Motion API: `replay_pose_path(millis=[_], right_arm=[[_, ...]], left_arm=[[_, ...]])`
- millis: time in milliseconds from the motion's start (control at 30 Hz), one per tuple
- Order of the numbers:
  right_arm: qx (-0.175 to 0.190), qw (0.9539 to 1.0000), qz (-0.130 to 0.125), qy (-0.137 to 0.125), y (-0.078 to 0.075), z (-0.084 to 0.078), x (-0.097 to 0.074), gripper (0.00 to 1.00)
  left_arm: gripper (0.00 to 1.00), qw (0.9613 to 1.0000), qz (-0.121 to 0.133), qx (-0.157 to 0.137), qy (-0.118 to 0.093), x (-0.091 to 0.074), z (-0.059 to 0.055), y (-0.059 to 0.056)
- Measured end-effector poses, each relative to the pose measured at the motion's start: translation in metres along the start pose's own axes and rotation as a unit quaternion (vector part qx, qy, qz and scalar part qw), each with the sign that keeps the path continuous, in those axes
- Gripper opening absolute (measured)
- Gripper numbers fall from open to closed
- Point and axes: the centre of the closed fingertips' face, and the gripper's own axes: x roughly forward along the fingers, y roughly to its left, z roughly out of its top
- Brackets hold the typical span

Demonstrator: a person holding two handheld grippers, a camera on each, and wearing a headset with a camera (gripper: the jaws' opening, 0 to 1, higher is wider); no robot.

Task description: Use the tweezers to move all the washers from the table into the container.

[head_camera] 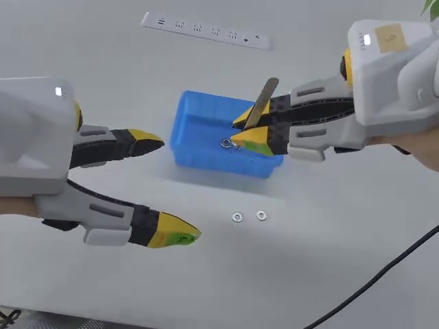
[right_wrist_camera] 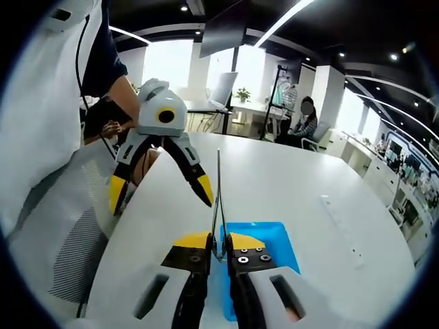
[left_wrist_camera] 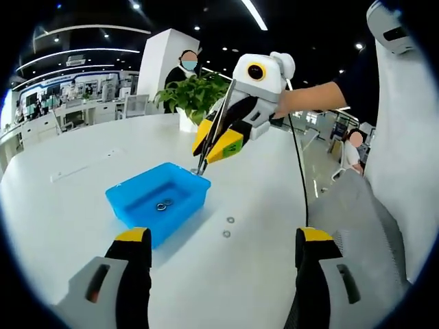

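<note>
This looks like a large, modern open-plan office or showroom. A long white table (head_camera: 329, 260) carries a power strip (head_camera: 206, 31), with a potted plant (left_wrist_camera: 195, 96) at its far edge. Strip lights (left_wrist_camera: 254, 14) and spotlights hang from a dark ceiling. Beyond are white pillars (left_wrist_camera: 164, 58), rows of desks (left_wrist_camera: 68, 113), bright windows (right_wrist_camera: 240, 68) and a seated person (right_wrist_camera: 305, 120). It may be a lab, but the far benches are too small to tell.

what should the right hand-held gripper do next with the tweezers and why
Probably move the right hand-held gripper, shut on the tweezers over the blue container, toward the two washers on the table in front of it. A washer seems to lie inside; whether the tips carry one is too small to tell.
</note>
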Motion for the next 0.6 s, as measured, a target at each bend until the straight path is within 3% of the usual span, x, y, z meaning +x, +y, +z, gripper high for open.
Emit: replay_pose_path(millis=[267, 600], right_arm=[[0.005, 0.9996, -0.027, 0.007, -0.037, -0.013, 0.006, 0.1], [0.013, 0.9988, -0.023, 0.041, -0.054, -0.053, 0.037, 0.1]], left_arm=[[0.99, 0.9999, 0.008, -0.004, -0.006, 0.0, 0.002, 0.003], [0.99, 0.9997, 0.023, -0.01, -0.004, -0.002, -0.002, 0.008]])
